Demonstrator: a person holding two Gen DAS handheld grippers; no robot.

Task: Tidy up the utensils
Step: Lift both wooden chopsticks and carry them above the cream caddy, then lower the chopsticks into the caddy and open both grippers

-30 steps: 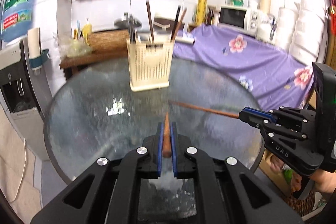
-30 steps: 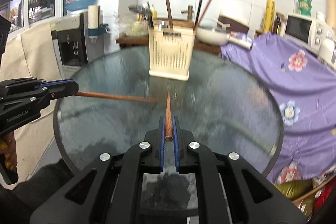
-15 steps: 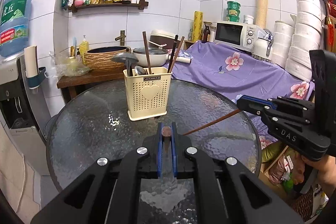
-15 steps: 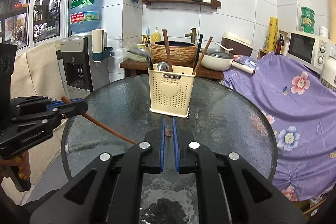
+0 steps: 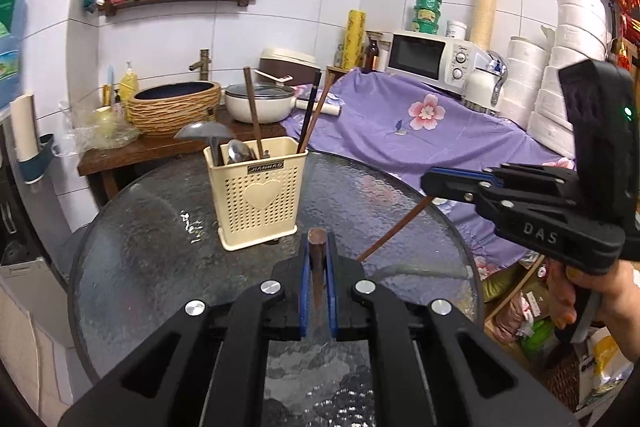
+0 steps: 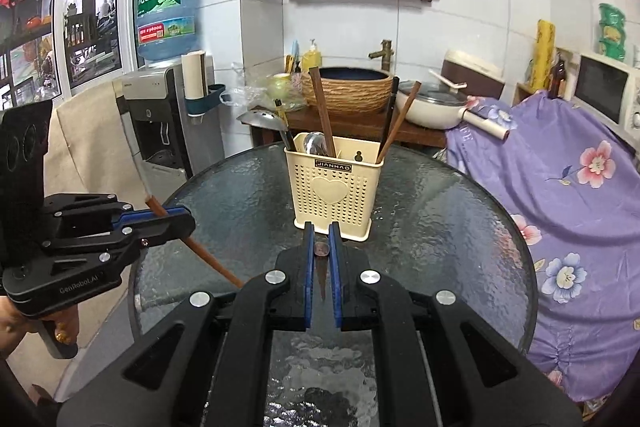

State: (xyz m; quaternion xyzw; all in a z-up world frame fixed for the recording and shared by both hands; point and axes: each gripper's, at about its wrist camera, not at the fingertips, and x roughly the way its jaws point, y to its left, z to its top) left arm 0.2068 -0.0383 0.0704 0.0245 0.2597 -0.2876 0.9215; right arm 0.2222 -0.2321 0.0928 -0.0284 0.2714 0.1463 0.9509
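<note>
A cream perforated utensil holder [image 5: 258, 197] stands on the round glass table [image 5: 140, 247]; it also shows in the right wrist view [image 6: 334, 191]. It holds several chopsticks, a spoon and a ladle. My left gripper [image 5: 318, 247] is shut on a brown chopstick [image 5: 318, 259], its butt end facing the camera, held above the table in front of the holder. My right gripper [image 6: 321, 247] is shut on another brown chopstick [image 6: 321, 249], also end-on. Each gripper shows in the other's view, with its chopstick slanting down: the right one [image 5: 394, 229], the left one [image 6: 204, 255].
A purple floral cloth [image 5: 420, 135] covers furniture right of the table, with a microwave [image 5: 430, 57] behind. A wooden side table with a woven basin [image 5: 176, 109] and a pot [image 5: 260, 103] stands behind the holder. A water dispenser [image 6: 160, 115] stands at the left.
Both grippers have lifted and tilted their chopsticks from lying flat toward upright, so the butt ends now face the cameras. The views have pulled back from the table.
</note>
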